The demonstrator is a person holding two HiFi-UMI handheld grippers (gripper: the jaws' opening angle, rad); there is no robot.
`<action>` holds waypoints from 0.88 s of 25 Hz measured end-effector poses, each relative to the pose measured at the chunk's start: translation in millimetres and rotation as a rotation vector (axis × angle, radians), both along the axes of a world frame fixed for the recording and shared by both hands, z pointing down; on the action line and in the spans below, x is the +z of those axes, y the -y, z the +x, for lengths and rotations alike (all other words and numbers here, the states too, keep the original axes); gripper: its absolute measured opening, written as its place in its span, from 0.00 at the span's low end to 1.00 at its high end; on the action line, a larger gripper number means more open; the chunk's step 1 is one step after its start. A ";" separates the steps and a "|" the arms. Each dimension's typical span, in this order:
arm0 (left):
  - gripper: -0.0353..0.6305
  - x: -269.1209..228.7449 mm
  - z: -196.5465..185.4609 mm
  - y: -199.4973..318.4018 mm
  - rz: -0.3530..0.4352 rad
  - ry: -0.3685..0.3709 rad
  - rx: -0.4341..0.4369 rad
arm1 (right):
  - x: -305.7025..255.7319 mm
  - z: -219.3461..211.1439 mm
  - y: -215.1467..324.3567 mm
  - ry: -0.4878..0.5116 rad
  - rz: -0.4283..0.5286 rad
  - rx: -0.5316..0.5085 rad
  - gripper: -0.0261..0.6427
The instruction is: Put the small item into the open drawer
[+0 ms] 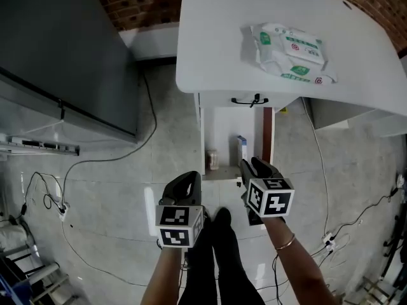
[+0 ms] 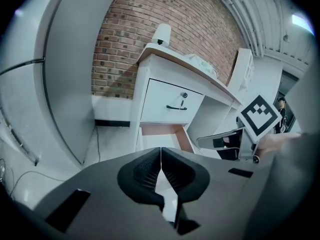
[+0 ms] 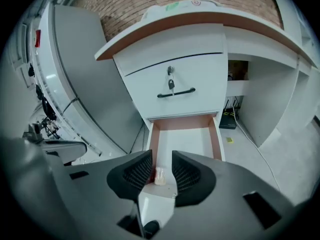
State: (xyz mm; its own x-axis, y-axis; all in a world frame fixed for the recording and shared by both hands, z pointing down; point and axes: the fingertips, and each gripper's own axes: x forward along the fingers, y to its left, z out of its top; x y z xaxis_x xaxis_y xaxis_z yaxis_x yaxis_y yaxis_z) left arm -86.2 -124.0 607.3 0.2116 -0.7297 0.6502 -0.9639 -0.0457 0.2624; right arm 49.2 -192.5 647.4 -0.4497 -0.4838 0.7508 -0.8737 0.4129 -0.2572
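below, small item (image 1: 212,159) near left wall of open drawer (image 1: 226,131), right tool (image 1: 252,164) parted

desk (image 1: 210,56): white | wall (image 1: 146,2): red brick | wipes pack (image 1: 289,53): white-green | open drawer (image 3: 182,122): white, salmon-edged

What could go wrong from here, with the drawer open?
1. The small item stands upright near the front left corner of the open drawer; a quick shove shut may topple it.
2. The right tool hangs open and empty, in line with it; dipping could knock it over.
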 end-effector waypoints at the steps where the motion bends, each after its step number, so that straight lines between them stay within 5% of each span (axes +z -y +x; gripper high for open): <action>1: 0.09 -4.6 1.4 -1.6 0.003 0.000 0.005 | -8.6 0.1 -4.5 0.011 0.008 0.003 0.23; 22: 0.09 -131.3 10.4 -37.4 0.087 0.038 0.095 | -198.5 28.6 -90.4 0.177 0.129 0.103 0.13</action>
State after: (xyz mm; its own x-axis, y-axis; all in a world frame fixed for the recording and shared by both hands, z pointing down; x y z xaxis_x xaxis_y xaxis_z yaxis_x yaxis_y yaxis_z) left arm -75.8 -86.6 476.0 0.2585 -0.7614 0.5945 -0.9634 -0.1581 0.2164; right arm 77.8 -102.1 448.9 -0.5122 -0.6207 0.5936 -0.8588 0.3632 -0.3612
